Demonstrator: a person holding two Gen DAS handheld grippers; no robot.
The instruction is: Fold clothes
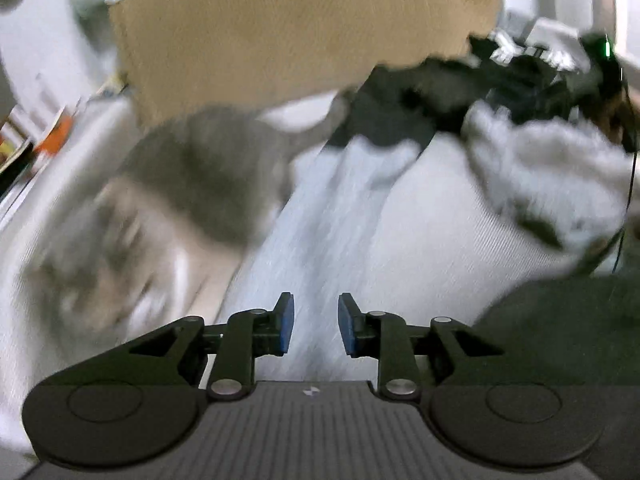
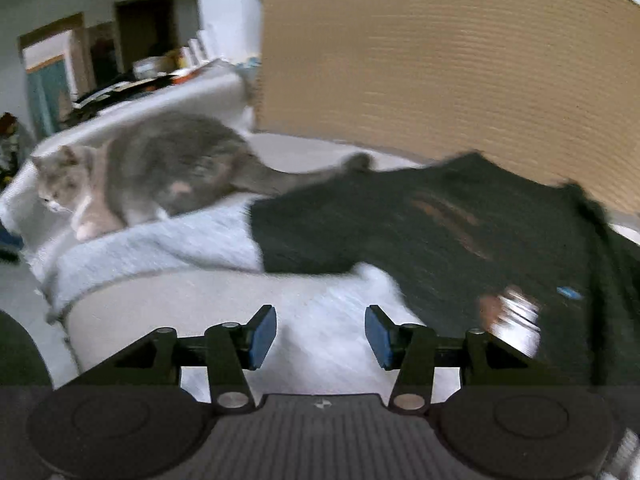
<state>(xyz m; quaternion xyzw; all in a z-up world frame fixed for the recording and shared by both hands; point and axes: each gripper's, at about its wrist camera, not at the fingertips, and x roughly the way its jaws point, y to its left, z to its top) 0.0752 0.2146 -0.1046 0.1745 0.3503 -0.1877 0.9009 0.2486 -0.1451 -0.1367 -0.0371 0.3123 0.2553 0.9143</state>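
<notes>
Both grippers, left gripper (image 1: 316,330) and right gripper (image 2: 320,336), are held apart and empty, and the dark garment (image 2: 460,224) could be disturbed by the cat (image 2: 160,168) nearby on the bed (image 2: 192,304).

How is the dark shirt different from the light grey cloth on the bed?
The dark shirt is nearly black with an orange mark on it; the light grey cloth is pale and plain. The dark shirt lies toward the wooden headboard, partly over the light grey cloth, which runs out to the bed's edge. The cat stands on the light grey cloth, not on the shirt. Neither is held: both are clothes lying on the bed.
</notes>
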